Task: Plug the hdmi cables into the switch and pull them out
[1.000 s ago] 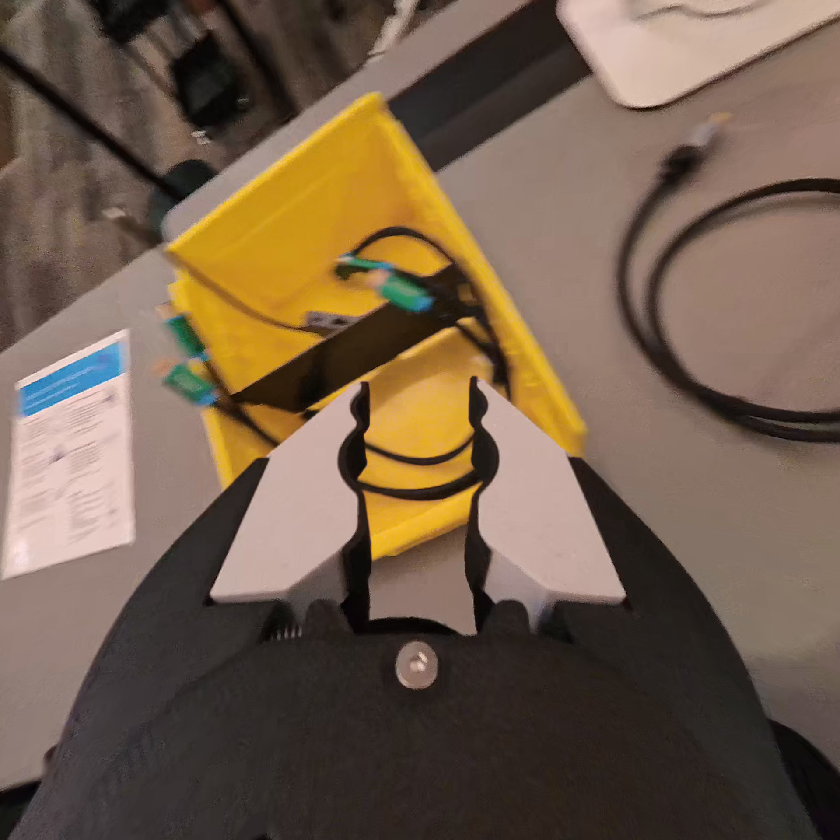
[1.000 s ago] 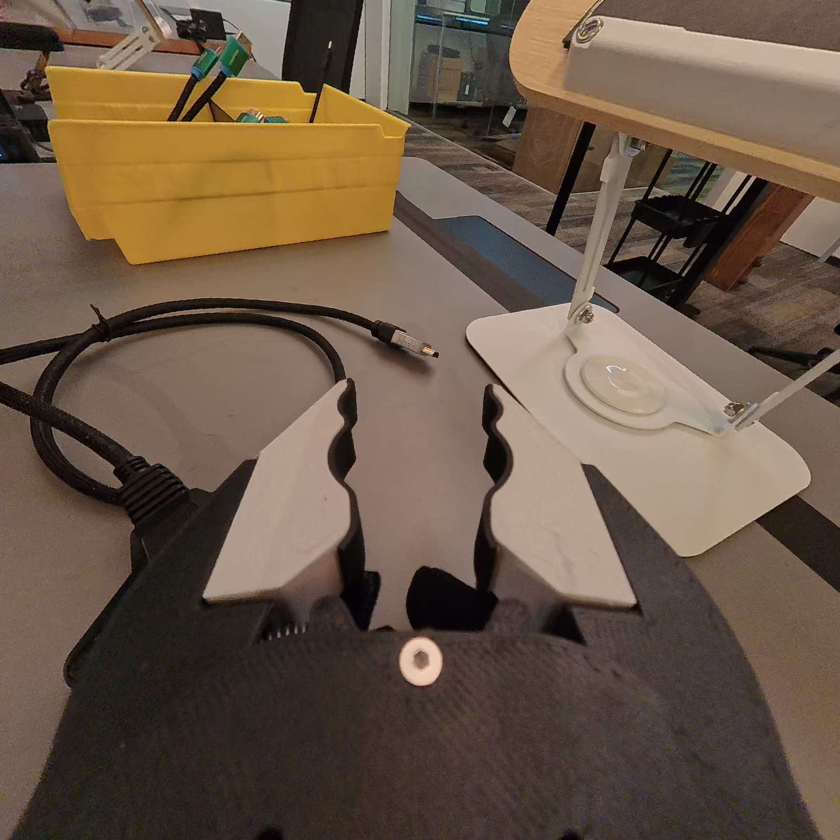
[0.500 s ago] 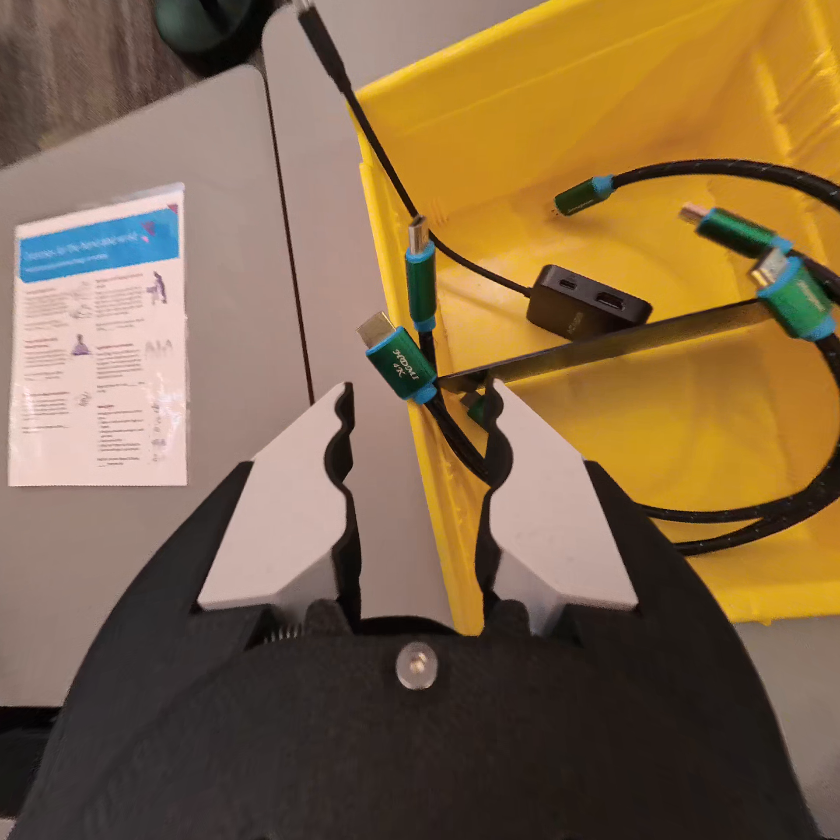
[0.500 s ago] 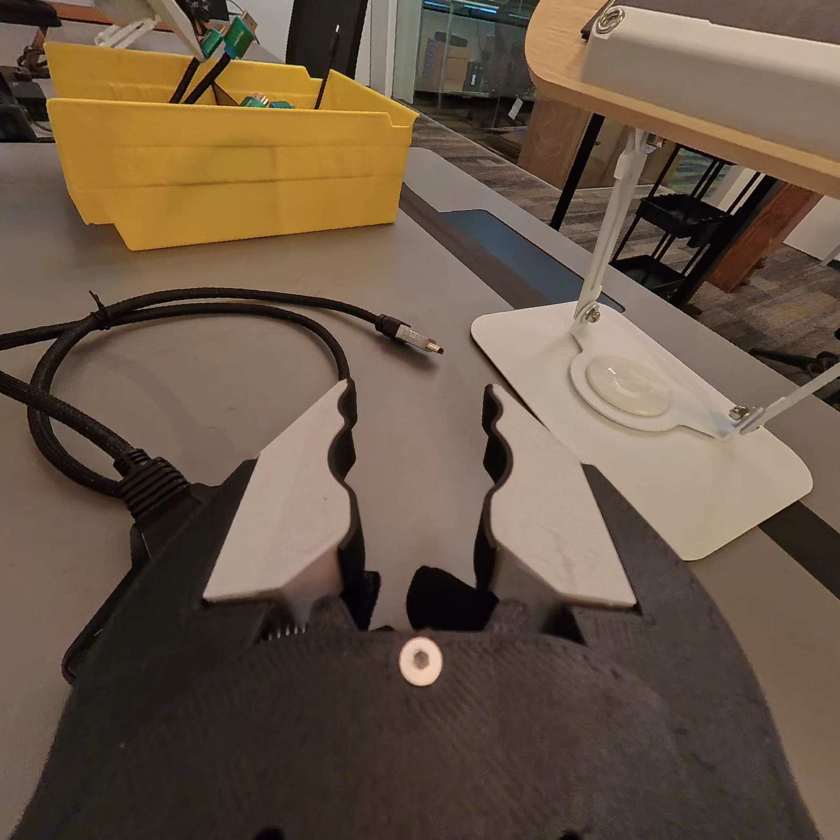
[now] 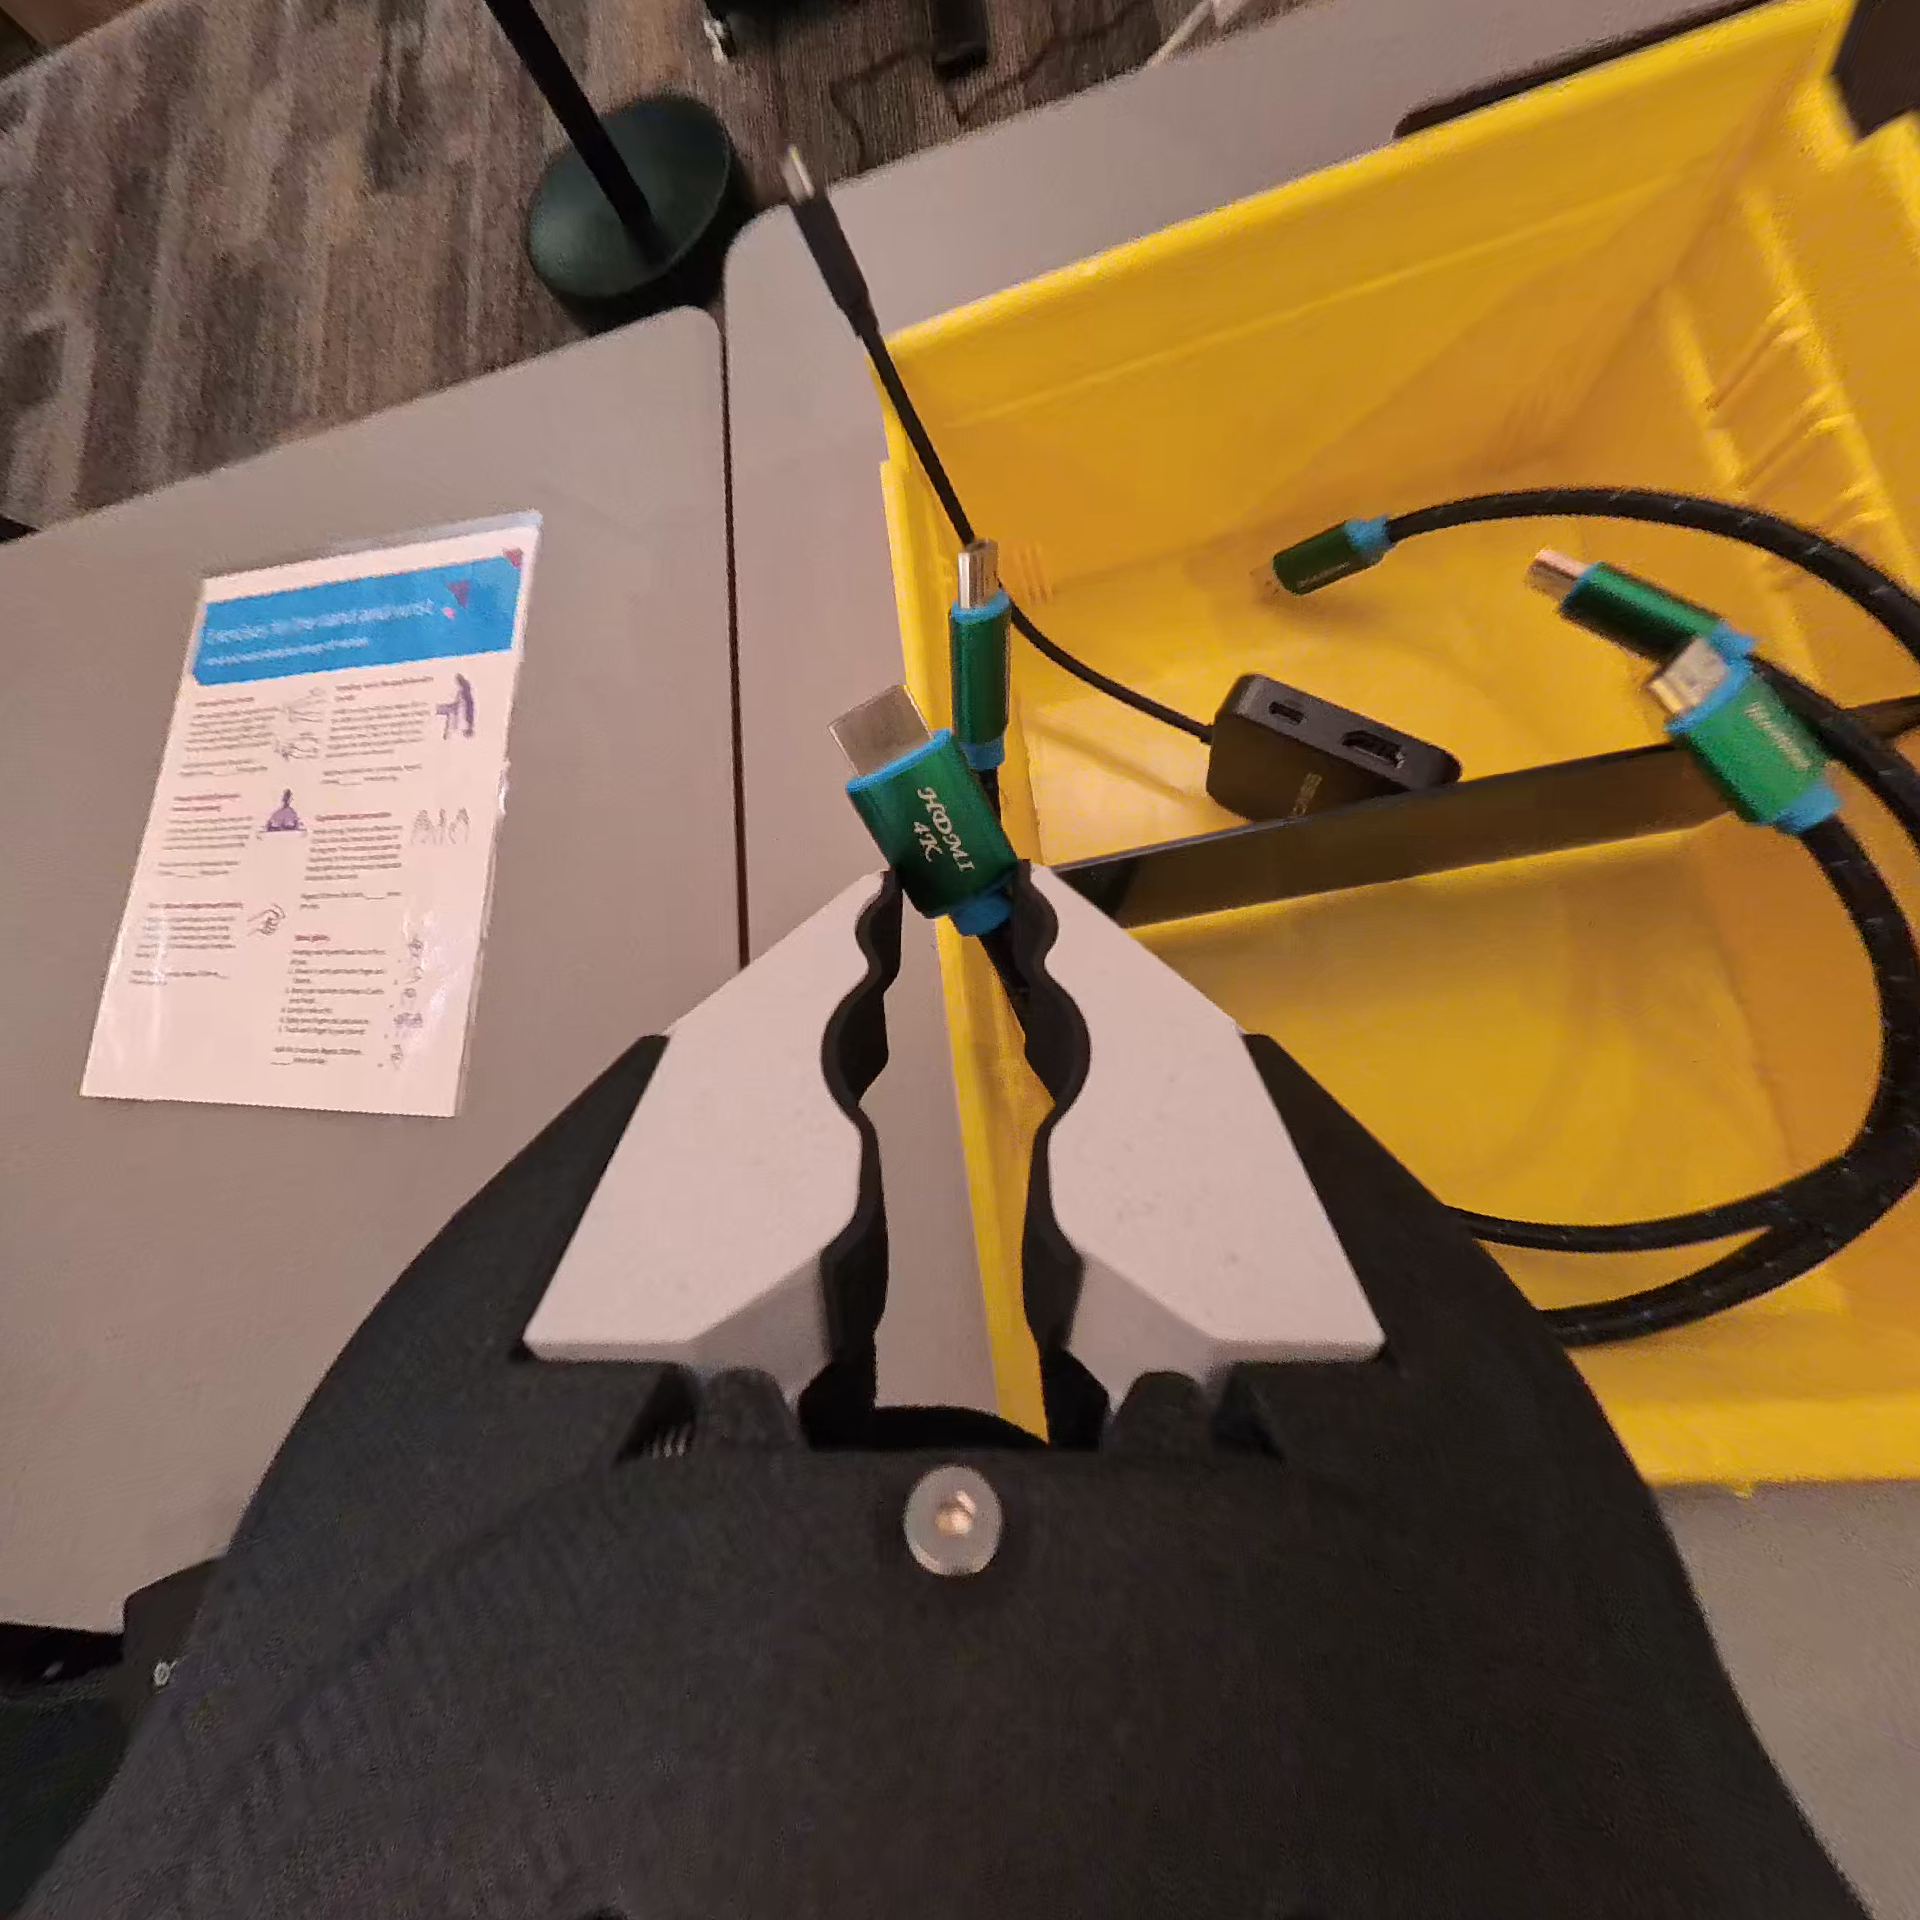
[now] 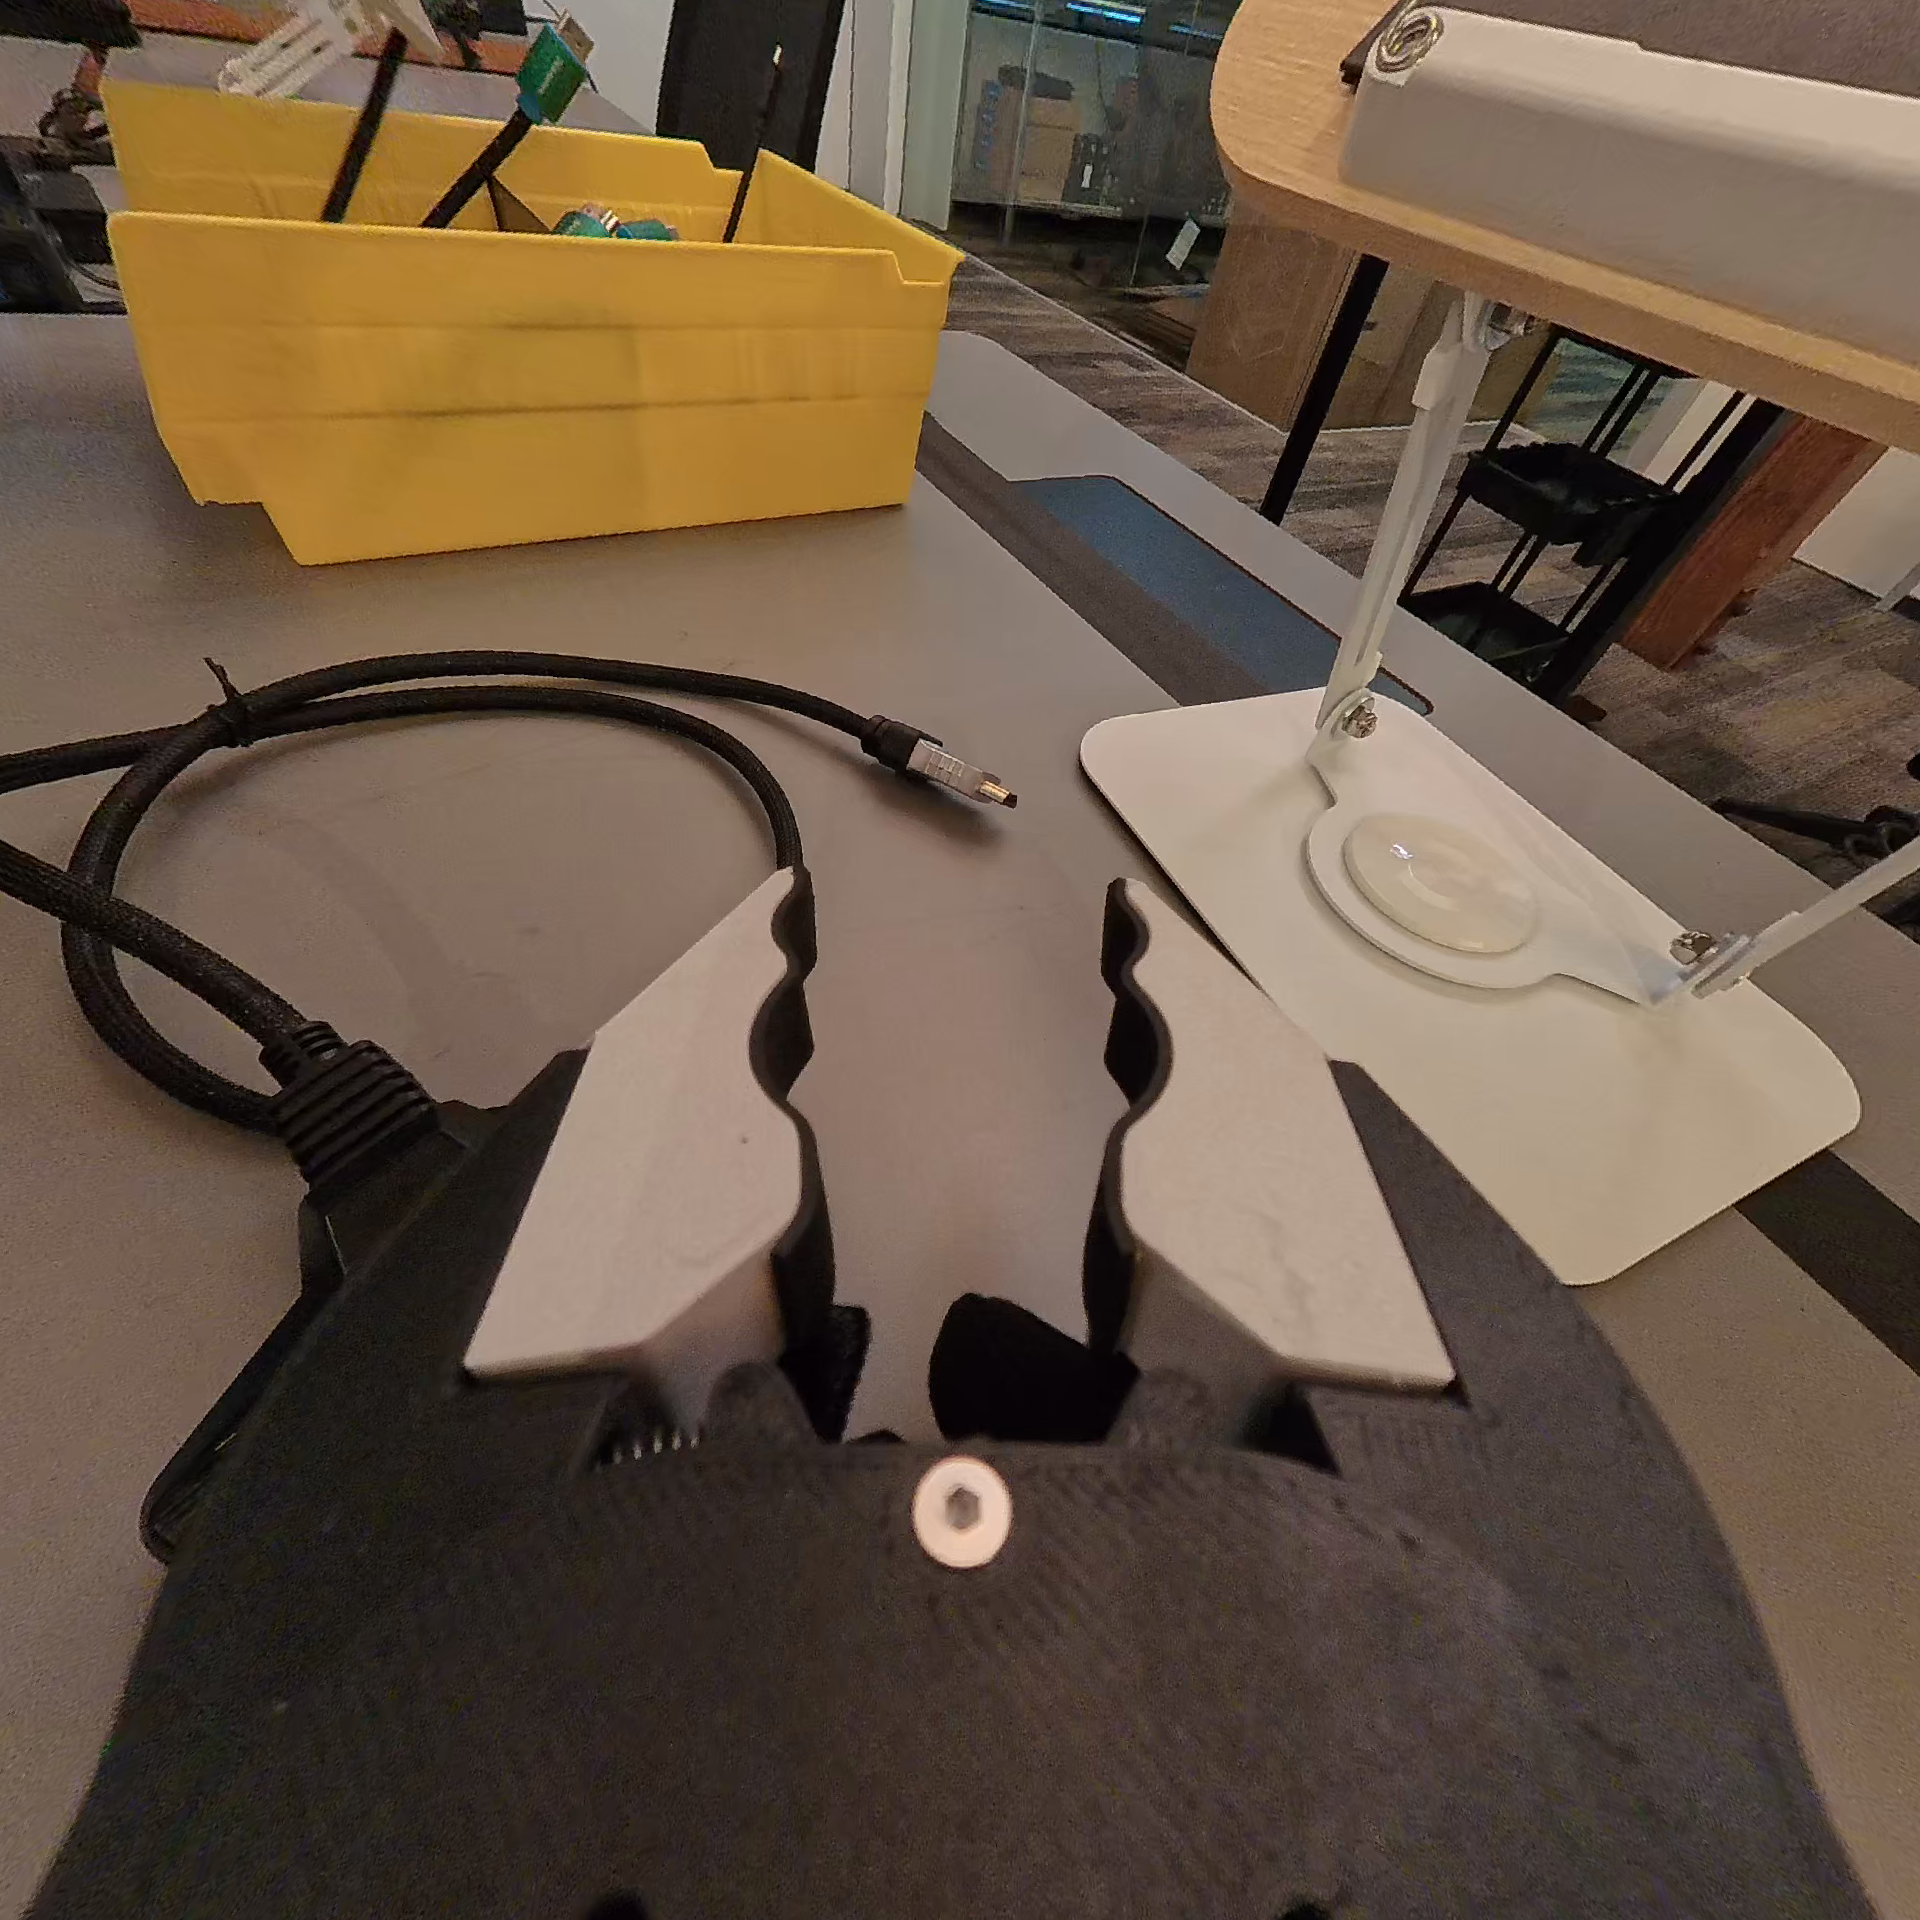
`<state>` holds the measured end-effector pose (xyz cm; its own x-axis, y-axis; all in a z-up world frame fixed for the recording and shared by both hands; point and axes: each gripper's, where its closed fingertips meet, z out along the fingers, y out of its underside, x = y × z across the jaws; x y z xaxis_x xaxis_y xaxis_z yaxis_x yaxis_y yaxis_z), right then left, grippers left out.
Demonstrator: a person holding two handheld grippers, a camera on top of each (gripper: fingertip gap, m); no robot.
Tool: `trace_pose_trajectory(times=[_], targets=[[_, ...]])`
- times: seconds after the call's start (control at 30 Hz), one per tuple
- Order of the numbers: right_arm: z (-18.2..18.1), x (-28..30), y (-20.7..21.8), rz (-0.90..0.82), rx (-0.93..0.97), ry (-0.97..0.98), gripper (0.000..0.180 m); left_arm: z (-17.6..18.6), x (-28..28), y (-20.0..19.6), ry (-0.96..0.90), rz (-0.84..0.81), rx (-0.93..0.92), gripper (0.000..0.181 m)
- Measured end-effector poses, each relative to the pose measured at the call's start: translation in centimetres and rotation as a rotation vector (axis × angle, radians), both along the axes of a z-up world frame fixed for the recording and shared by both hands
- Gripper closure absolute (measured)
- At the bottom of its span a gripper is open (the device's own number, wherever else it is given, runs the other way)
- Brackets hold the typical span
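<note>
Having slid forward, the left gripper [image 5: 961, 909] is narrowing on the green plug [image 5: 928, 823], slanting toward 11 o'clock; right gripper [image 6: 956, 914] is idling wide, farther off.

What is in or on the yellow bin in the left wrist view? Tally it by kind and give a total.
Green HDMI plugs: 5
Black switch: 1
Black divider strip: 1
Total: 7
</note>
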<state>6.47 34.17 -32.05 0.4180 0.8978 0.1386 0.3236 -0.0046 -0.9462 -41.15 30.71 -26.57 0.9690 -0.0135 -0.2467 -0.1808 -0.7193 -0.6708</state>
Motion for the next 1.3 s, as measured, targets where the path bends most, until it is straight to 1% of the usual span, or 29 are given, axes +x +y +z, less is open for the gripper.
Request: trace_pose_trajectory(times=[0.17,0.33,0.47,0.57,0.7,0.9,0.97,1.0,1.07,1.13,1.17,1.23,1.3], targets=[[0.0,0.0,0.0,-0.001,-0.001,0.003,0.125,4.7,1.0,-1.8,0.042,-0.017,0.162,0.162],[0.1,0.0,0.0,-0.002,-0.001,0.004,0.125,10.8,2.8,-3.5,0.106,-0.049,0.313,0.163],[0.1,0.0,0.0,-0.003,-0.002,0.007,0.125,15.1,4.4,-4.2,0.148,-0.075,0.391,0.164],[0.2,0.1,0.1,-0.004,-0.002,0.011,0.125,17.5,5.9,-4.3,0.17,-0.104,0.423,0.164],[0.2,0.1,0.1,-0.005,-0.005,0.017,0.125,20.2,7.4,-4.5,0.269,-0.139,0.435,0.164],[0.2,0.1,0.1,-0.005,-0.006,0.017,0.125,22.6,8.9,-4.7,0.362,-0.188,0.435,0.164],[0.2,0.1,0.1,-0.005,-0.006,0.017,0.125,22.4,9.2,-4.8,0.455,-0.201,0.396,0.165],[0.2,0.1,0.1,-0.005,-0.006,0.016,0.125,21.5,9.5,-4.7,0.49,-0.227,0.356,0.165],[0.1,0.0,0.1,-0.004,-0.005,0.013,0.125,18.1,10.5,-4.3,0.488,-0.307,0.219,0.165],[0.1,0.0,0.1,-0.004,-0.004,0.01,0.125,15.1,10.4,-4.1,0.573,-0.345,0.107,0.165],[0.1,0.0,0.1,-0.004,-0.003,0.011,0.125,13.6,10.8,-4.2,0.577,-0.376,0.047,0.165],[0.2,0.0,0.1,-0.004,-0.003,0.014,0.125,10.0,11.9,-5.0,0.504,-0.443,-0.11,0.166],[0.1,0.0,0.1,-0.004,-0.004,0.013,0.125,7.5,12.2,-5.9,0.531,-0.497,-0.228,0.165]])
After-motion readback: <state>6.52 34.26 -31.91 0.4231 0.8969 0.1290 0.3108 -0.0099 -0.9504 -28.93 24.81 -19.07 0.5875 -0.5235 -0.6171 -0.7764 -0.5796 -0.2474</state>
